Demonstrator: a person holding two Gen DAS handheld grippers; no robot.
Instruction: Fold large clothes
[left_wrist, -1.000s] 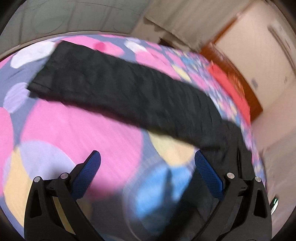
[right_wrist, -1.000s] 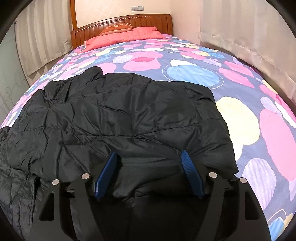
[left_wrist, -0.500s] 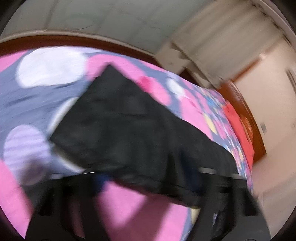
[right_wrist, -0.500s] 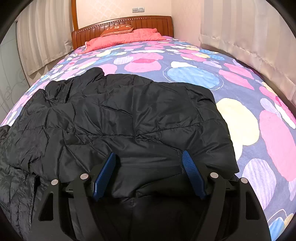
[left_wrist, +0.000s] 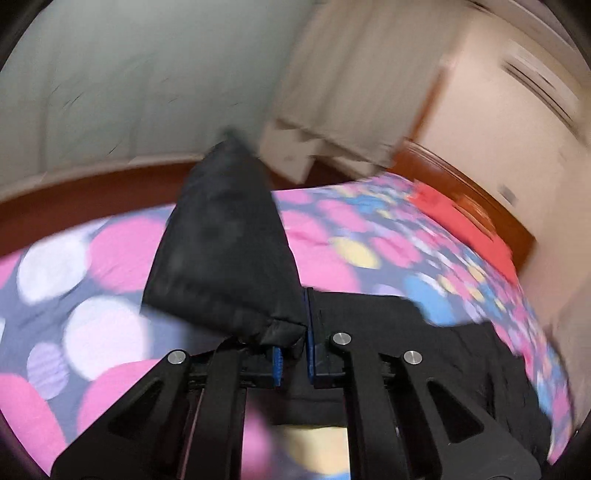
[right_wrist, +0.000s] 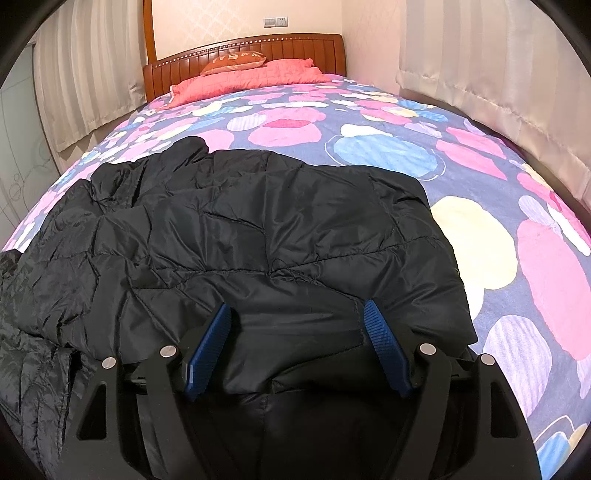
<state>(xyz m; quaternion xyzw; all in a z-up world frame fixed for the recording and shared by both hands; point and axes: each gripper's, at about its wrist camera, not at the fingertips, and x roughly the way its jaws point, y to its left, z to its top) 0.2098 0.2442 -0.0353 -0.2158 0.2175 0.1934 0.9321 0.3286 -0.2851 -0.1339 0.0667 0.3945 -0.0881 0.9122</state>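
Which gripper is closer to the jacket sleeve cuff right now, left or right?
Left. The left gripper is shut on the sleeve cuff, pinching its edge. The right gripper is open over the jacket body, away from that cuff.

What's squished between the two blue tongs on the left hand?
In the left wrist view, the left tongs are shut on a black sleeve end of the jacket; only that fabric sits between them.
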